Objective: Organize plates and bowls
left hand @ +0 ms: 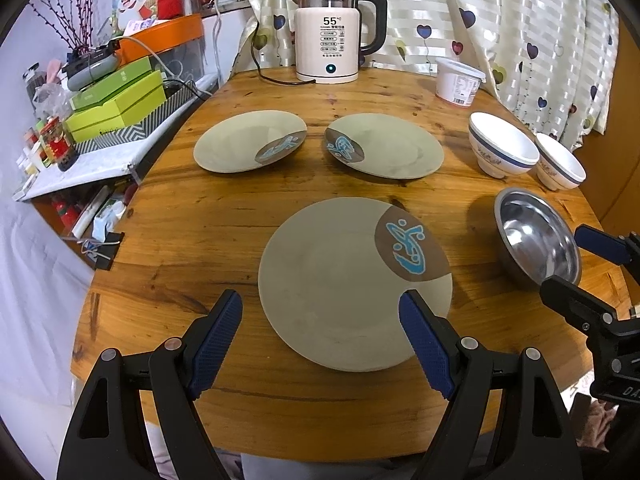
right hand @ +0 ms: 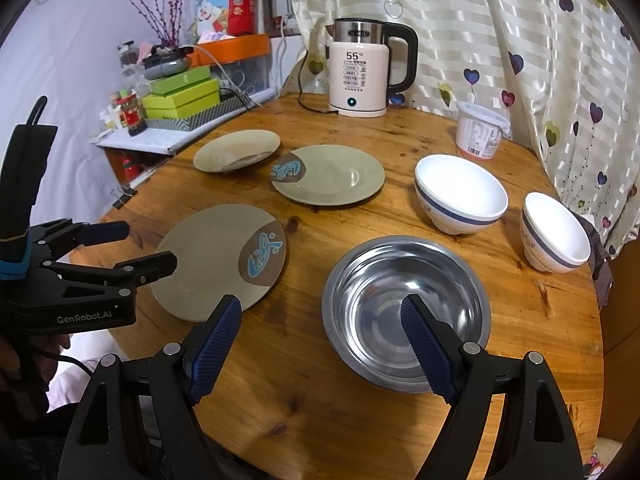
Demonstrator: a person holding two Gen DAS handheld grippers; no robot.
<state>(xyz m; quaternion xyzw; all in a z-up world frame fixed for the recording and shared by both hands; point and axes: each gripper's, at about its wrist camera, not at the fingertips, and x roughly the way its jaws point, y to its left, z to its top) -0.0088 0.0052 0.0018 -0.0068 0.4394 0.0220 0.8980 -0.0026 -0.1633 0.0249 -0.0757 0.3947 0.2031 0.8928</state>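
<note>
Both hand-held grippers hang spread and empty over the tabletop [left hand: 180, 216], the left hand-held gripper [left hand: 320, 340] above the nearest plate [left hand: 344, 280], the right hand-held gripper [right hand: 322, 344] above the steel bowl [right hand: 404, 284]

- Electric kettle [left hand: 328, 40] sitting at the far edge of the round wooden table [left hand: 192, 240], straight ahead of the fingers, display showing 55.
- White lidded tub [left hand: 458, 82] standing far ahead, right of the fingers.
- Green boxes [left hand: 116, 100] lying stacked on a side shelf [left hand: 80, 168], far left.
- Heart-print curtain [left hand: 520, 20] hanging behind.
</note>
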